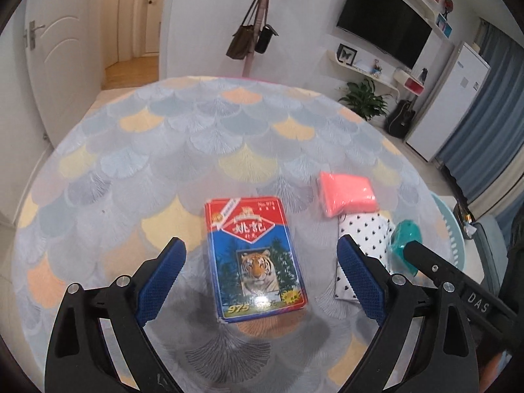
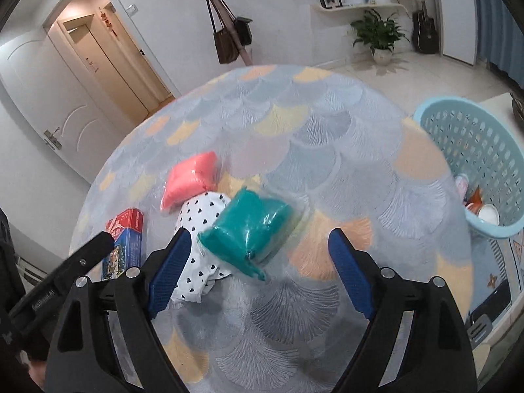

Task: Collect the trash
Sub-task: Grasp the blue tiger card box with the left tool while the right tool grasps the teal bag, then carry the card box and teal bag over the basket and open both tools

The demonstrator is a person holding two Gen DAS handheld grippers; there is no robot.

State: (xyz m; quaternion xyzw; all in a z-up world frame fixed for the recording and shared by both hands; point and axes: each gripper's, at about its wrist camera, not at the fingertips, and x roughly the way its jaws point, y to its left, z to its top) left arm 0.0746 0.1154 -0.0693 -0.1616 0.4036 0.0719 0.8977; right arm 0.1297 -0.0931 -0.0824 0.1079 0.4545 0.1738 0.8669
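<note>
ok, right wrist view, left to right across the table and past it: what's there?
card box → pink packet → teal packet → blue basket, off the table's right edge. Heart-print pouch left out; it overlaps both packets.

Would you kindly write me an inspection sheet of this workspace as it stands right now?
Surface: round table under a fan-patterned cloth.
Job's things: tiger-print card box; pink packet; heart-print pouch lying partly under the teal packet; blue laundry basket beside the table, already holding items.
Clutter: nothing seen.
Grippers: left gripper open, straddling the card box; right gripper open, around the teal packet.
Cables: nothing seen.
Surroundings: coat stand with bags, television, potted plant, guitar.
</note>
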